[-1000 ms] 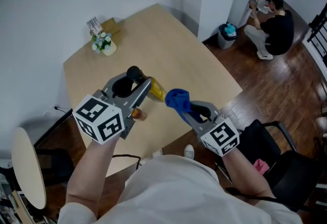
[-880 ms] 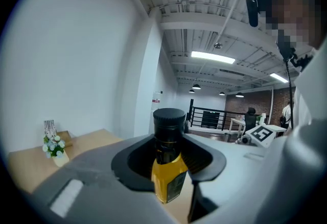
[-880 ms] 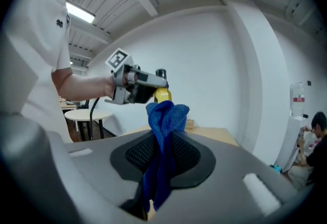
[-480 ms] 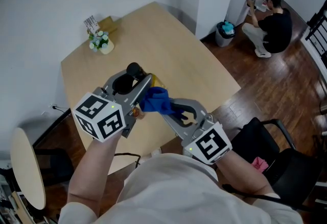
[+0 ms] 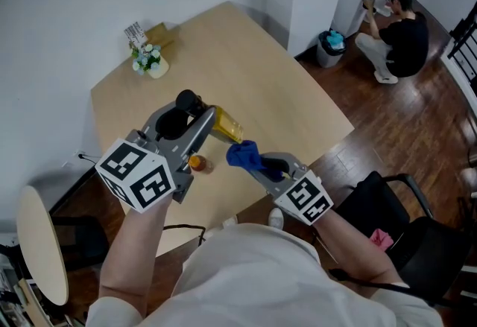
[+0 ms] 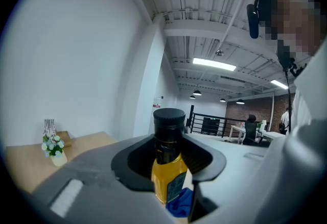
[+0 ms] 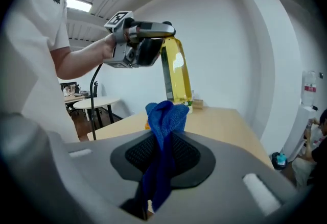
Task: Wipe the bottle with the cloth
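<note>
My left gripper (image 5: pixel 200 123) is shut on a bottle of yellow liquid (image 5: pixel 226 125) and holds it tilted above the wooden table (image 5: pixel 277 91), black cap (image 5: pixel 186 100) toward the far left. In the left gripper view the bottle (image 6: pixel 168 176) stands between the jaws, gripped at its neck. A blue cloth (image 5: pixel 242 155) is pinched in my right gripper (image 5: pixel 254 162), which is shut on it just below the bottle's lower end. From the right gripper view the cloth (image 7: pixel 164 118) bunches up right under the bottle (image 7: pixel 177 73). Whether cloth and bottle touch is unclear.
A small orange object (image 5: pixel 196 162) lies on the table under the left gripper. A flower pot (image 5: pixel 151 62) and a cardboard box (image 5: pixel 159 37) sit at the far corner. A black chair (image 5: pixel 396 215) stands right, a round table (image 5: pixel 39 243) left. A person (image 5: pixel 402 32) crouches far right.
Half a second ago the cloth was pressed on the bottle's body. The right gripper has since drawn back down and right. The left gripper shifted slightly left with the bottle.
</note>
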Action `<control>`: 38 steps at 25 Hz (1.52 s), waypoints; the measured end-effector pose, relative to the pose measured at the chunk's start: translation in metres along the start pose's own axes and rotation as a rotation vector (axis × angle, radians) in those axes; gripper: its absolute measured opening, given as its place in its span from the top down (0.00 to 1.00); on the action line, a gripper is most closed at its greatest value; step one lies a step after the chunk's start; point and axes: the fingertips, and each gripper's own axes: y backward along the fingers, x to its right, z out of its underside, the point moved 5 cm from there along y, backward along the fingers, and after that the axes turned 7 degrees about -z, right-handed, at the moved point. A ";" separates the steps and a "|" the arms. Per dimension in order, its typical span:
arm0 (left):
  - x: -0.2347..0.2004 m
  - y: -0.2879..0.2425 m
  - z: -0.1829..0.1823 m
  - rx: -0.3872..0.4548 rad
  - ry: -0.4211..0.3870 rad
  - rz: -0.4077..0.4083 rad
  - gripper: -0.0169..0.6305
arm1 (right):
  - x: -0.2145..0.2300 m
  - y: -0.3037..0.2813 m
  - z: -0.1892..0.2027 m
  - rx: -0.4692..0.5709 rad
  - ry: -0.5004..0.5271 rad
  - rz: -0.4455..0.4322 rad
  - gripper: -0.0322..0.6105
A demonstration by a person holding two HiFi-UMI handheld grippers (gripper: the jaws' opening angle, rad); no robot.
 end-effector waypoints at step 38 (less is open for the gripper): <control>0.052 0.023 -0.008 0.023 -0.063 0.164 0.74 | 0.056 0.023 -0.008 0.135 -0.437 -0.031 0.83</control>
